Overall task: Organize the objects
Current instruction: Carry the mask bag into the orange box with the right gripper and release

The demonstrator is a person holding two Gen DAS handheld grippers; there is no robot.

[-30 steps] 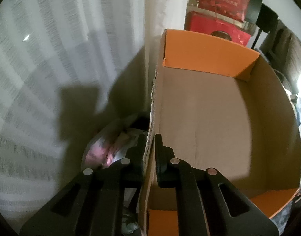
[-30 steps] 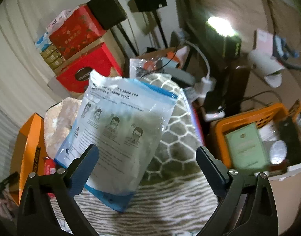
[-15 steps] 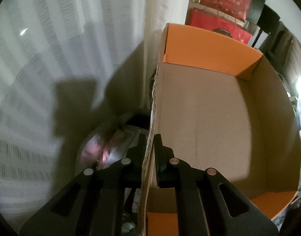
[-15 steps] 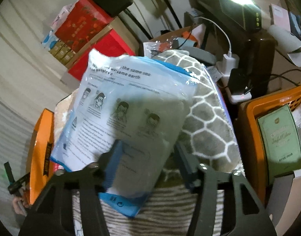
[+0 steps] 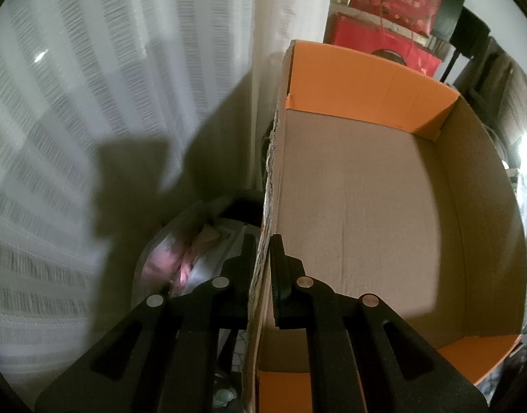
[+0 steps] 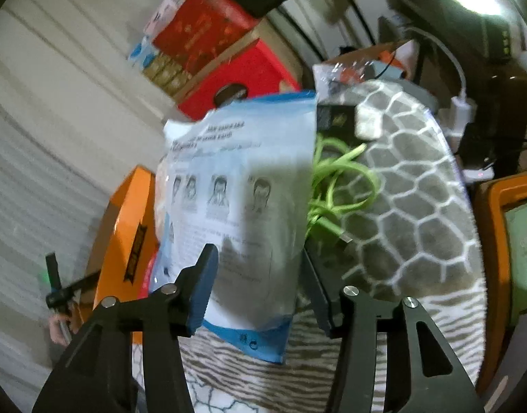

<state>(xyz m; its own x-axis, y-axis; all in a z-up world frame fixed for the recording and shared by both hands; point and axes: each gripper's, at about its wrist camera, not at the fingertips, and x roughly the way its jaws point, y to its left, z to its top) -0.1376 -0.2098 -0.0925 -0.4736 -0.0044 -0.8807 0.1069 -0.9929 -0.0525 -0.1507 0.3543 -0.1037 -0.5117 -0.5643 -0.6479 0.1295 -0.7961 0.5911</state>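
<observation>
My left gripper [image 5: 261, 247] is shut on the left wall of an open orange cardboard box [image 5: 366, 79], whose brown inside holds nothing. The box also shows at the left of the right wrist view [image 6: 126, 227]. My right gripper [image 6: 256, 272] is shut on a blue and white pack of face masks [image 6: 243, 189] and holds it lifted above a grey patterned blanket [image 6: 411, 213]. A tangled green cable [image 6: 335, 186] and a black flat object [image 6: 329, 120] lie on the blanket where the pack had lain.
A white curtain [image 5: 91, 103] hangs left of the box, with a plastic bag [image 5: 181, 258] below it. Red gift boxes [image 6: 222, 51] are stacked behind. An orange basket [image 6: 504, 241] with a green box stands at the right. Cables and a charger [image 6: 463, 110] sit beyond the blanket.
My right gripper has closed on the mask pack and lifted it, uncovering the green cable. My left gripper still holds the box wall; the box has shifted only slightly.
</observation>
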